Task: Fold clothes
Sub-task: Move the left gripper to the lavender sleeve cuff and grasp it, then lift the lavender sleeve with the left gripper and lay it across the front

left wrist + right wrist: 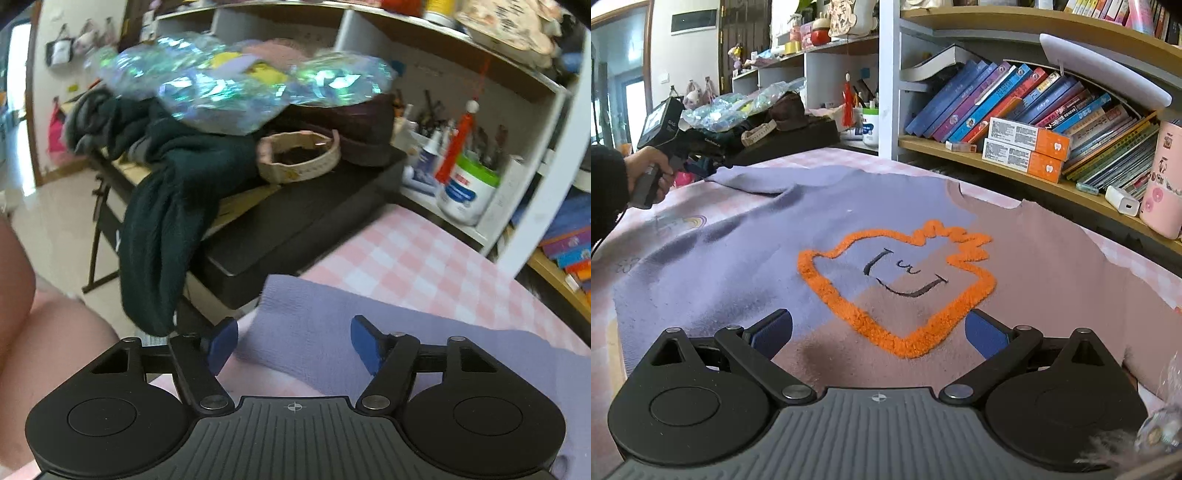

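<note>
I see a pink checked bed (1137, 266) with one sweater (746, 251), lilac on one half and dusty pink on the other, spread flat and face up across it, its orange outlined face design (897, 284) showing and no fold visible in it, so by my judgement all the folding is left. My left gripper (291, 345) hovers over the sweater's far corner near the bed's edge, fingers wide and holding nothing. My right gripper (879, 334) hovers above the sweater just beside the design, fingers also wide and holding nothing.
</note>
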Demonstrator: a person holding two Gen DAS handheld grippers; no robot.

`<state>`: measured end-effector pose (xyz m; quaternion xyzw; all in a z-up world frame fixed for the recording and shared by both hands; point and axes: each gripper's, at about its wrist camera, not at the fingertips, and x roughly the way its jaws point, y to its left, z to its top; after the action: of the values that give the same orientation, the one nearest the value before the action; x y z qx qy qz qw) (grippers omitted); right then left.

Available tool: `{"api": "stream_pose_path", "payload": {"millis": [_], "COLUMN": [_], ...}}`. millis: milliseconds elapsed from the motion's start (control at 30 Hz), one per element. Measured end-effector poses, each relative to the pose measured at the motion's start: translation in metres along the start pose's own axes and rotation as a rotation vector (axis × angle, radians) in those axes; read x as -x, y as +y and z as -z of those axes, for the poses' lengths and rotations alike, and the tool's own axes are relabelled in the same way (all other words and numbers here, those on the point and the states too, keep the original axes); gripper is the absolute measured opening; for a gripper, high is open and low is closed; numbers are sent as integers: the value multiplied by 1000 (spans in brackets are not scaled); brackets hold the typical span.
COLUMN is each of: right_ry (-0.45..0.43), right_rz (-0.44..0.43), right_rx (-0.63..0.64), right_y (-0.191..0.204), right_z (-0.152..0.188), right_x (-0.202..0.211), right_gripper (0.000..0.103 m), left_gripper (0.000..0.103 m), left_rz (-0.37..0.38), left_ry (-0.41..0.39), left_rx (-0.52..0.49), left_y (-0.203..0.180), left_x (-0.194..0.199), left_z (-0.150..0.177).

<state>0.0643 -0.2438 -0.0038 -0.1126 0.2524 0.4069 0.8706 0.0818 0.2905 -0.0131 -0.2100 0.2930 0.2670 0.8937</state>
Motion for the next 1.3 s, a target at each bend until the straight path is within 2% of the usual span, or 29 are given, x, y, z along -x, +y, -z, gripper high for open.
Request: {"api": "stream_pose_path", "payload": {"millis": [100,167,233,333,467,533,600,733,767,833,967,1033,1133,1200,1300], "right_ry": [2,4,2,-1,-1,-1,0,10,14,24,38,34,21,16,22], "right_rz": [-3,-6,-10,-15,-19,-20,-23,7,27,66,124,157,209,233,255], "right_rx": [-5,-8,-11,-14,-19,-23,-24,-15,-11,-8,-87,-137,-195,-220,-235], "right_y": [-2,-2,-3,-4,-5,-5,-5,-4,-3,-2,-6,-8,-6,-3,-2], "right_z": [-1,-1,0,-1,0,0,0,0,1,3,16,23,35,43,54], "right_x": [-1,-1,-1,-1,-1,-1,-1,-1,0,3,19,31,51,63,76], "right_gripper": [101,101,101,101,101,101,101,101,101,101,101,99,98,93,72], "left_gripper": [58,57,58,59,61,61,60,57,56,48,31,15,5,4,3], "left_rz": [-9,5,67,216,274,231,184,193,193,193,196,199,195,192,187], "left_ry": [2,6,25,81,112,90,66,39,35,27,16,21,11,-14,-51], "left_rx": [-1,13,77,172,157,131,157,246,241,231,226,243,229,194,143], "left_y": [1,-1,0,-6,-26,-30,-21,6,7,10,17,23,23,15,2], "left_x": [2,3,3,1,-3,-5,-8,-12,-12,-11,-12,-13,-10,-2,11], "left_z": [3,3,2,4,8,5,0,-7,-6,-5,-2,-2,-4,-6,-10]}}
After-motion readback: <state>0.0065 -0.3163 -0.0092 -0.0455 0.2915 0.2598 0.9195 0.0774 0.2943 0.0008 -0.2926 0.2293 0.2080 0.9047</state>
